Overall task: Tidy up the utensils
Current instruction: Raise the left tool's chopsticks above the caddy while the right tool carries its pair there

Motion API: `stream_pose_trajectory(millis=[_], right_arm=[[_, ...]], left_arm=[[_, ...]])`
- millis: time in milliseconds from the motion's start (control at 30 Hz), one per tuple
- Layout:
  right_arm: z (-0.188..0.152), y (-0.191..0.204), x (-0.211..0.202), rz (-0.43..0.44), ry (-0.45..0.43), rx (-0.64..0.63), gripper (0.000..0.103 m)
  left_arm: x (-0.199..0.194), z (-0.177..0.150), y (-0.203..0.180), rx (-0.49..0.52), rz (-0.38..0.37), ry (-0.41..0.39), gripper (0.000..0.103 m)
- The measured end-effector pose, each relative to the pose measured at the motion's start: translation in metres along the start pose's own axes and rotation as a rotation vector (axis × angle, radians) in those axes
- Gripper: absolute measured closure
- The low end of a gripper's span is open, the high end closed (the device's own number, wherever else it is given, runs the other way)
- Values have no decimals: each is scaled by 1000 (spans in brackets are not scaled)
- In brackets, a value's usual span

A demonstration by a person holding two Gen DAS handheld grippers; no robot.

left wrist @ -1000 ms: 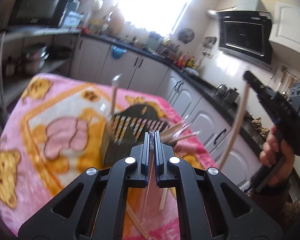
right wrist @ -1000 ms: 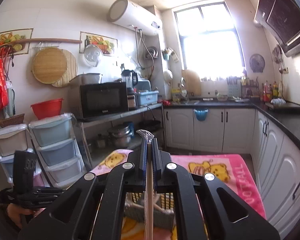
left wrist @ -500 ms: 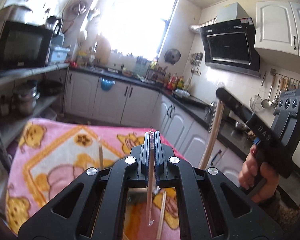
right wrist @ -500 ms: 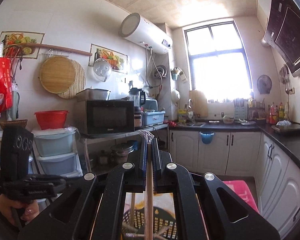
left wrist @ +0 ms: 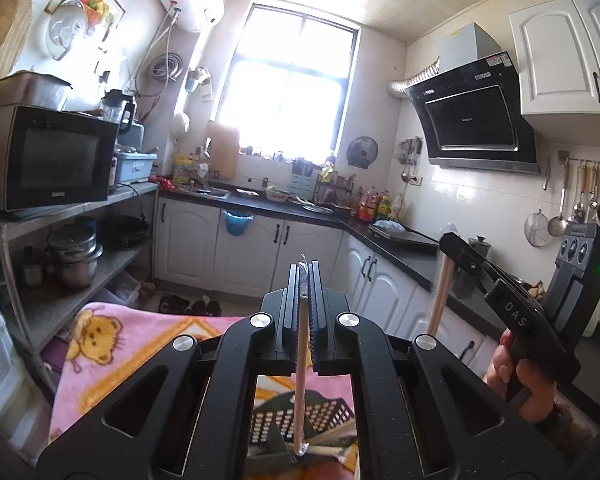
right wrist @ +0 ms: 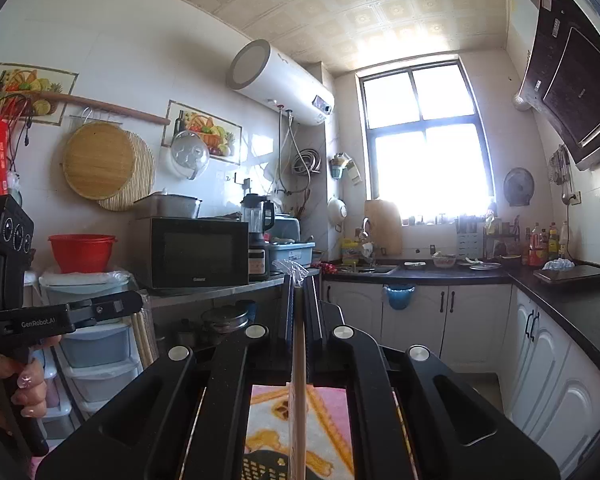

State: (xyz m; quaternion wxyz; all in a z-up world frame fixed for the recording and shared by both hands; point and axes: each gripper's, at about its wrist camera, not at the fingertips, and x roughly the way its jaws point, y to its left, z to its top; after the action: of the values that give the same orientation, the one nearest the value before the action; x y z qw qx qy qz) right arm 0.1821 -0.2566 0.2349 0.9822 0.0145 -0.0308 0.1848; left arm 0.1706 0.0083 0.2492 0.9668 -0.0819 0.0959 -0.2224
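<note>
My left gripper (left wrist: 305, 270) is shut on a wrapped pair of wooden chopsticks (left wrist: 300, 380) that hangs down to the dark slotted utensil basket (left wrist: 300, 420) on the pink blanket (left wrist: 112, 352). More wrapped chopsticks (left wrist: 332, 440) lie in the basket. My right gripper (right wrist: 299, 280) is shut on another wrapped pair of chopsticks (right wrist: 298, 400), held upright above the basket (right wrist: 268, 468). The right gripper also shows at the right of the left wrist view (left wrist: 452, 248) with its chopsticks (left wrist: 440, 300).
A shelf with a microwave (left wrist: 48, 160) and pots (left wrist: 74, 256) stands left of the table. White cabinets and a dark counter (left wrist: 392, 236) run along the back and right. Plastic drawers (right wrist: 92, 348) stand at the left.
Both grippers have risen and tilted up with their chopsticks. The views now show more of the room and less of the table and basket.
</note>
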Motion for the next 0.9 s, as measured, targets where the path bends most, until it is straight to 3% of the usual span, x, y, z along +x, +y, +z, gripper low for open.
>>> stream_pose_trajectory(millis=[300,900], right_arm=[[-20,-14,19,12,-21,4,98],[-79,-26,55,19,29,23,98]], left_arm=[[25,-7,8,3,56,-1,101],[69,-54,23,18,113,62,101]])
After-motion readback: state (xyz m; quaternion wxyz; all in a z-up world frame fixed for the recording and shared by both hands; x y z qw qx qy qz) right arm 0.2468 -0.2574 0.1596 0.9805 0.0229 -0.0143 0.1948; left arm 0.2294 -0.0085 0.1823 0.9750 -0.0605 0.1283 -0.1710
